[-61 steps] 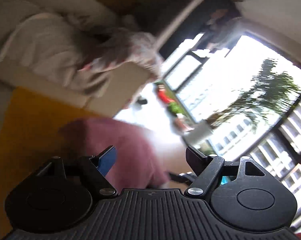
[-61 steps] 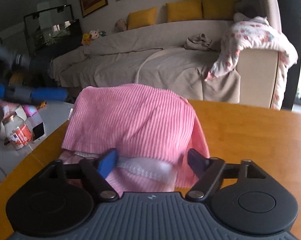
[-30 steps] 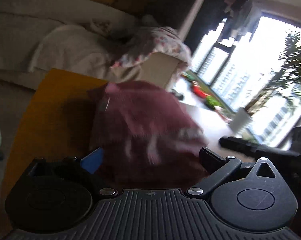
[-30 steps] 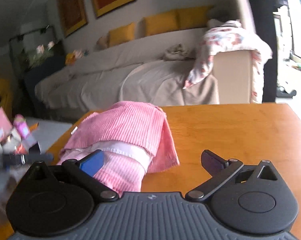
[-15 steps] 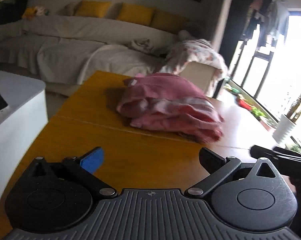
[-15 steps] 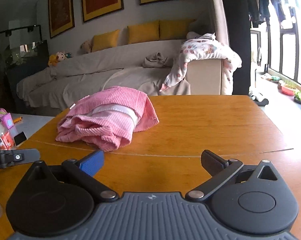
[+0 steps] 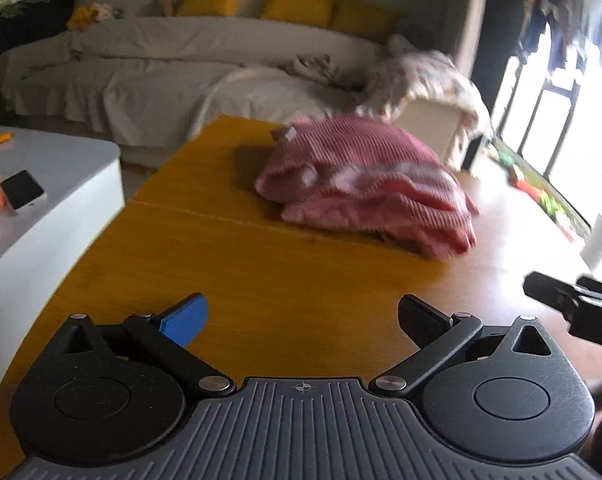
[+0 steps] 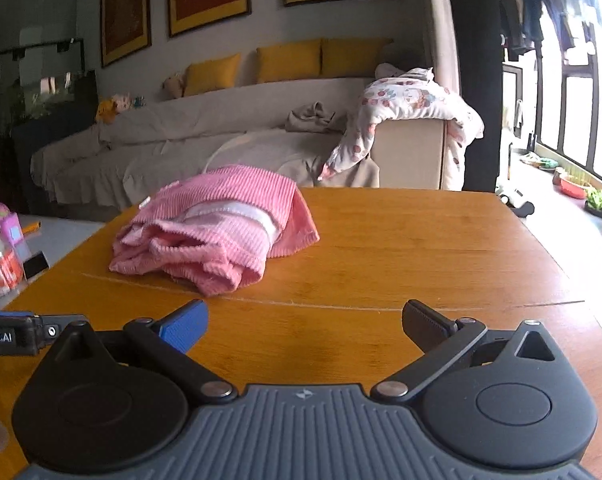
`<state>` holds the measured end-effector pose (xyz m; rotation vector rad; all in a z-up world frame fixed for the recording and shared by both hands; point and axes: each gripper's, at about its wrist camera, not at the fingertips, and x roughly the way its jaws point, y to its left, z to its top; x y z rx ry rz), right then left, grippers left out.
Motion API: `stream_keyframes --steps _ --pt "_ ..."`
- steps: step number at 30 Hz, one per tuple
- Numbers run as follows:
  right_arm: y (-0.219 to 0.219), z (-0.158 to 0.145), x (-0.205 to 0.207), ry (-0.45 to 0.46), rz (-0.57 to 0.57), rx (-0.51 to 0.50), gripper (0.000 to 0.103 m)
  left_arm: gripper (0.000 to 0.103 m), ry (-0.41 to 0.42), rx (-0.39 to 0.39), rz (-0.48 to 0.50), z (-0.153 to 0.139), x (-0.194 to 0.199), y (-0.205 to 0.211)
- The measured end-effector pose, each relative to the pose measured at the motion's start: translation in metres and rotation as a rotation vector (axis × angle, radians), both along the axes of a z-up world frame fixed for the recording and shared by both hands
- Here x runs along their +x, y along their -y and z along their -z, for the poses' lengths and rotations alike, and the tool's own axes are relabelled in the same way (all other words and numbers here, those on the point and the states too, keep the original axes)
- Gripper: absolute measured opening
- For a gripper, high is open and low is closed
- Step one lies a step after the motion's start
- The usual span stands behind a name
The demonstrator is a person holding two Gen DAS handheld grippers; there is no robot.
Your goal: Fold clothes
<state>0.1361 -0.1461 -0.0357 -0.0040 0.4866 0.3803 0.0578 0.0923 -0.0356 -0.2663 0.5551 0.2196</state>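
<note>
A pink ribbed garment [image 7: 365,184] [image 8: 217,224] with a white band lies folded in a loose bundle on the wooden table [image 7: 261,280] [image 8: 401,248], toward its far left part. My left gripper [image 7: 301,320] is open over the near table edge, well short of the garment, with nothing between its fingers. My right gripper [image 8: 303,322] is also open and empty, drawn back over the near side of the table. The right gripper's black tip shows at the right edge of the left wrist view, and the left one at the left edge of the right wrist view.
A grey-covered sofa [image 8: 221,136] with yellow cushions and a floral blanket [image 8: 413,104] stands behind the table. A white side table [image 7: 41,200] at the left carries a phone, a jar and small items. Bright windows and plant pots [image 8: 597,200] are on the right.
Both grippers let go of the pink garment and pulled back toward the near table edge. The garment now lies folded on the table, farther from both cameras.
</note>
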Motion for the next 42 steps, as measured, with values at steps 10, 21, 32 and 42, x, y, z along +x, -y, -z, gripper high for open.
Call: stream_keyframes --steps 10,21,32,42 --pt "-0.003 -0.001 -0.002 -0.001 0.007 -0.012 0.103 0.103 0.034 0.179 0.031 -0.008 0.002 0.024" --pt "-0.003 0.0 -0.001 -0.004 0.007 -0.005 0.103 0.103 0.023 0.152 0.035 -0.005 0.007 0.019" --pt "-0.003 0.0 0.0 -0.008 0.004 0.001 0.103 0.103 0.019 0.145 0.033 -0.004 0.005 0.019" --pt "0.0 0.0 0.001 -0.016 0.004 0.019 0.103 0.103 0.018 0.132 0.033 -0.004 0.006 0.016"
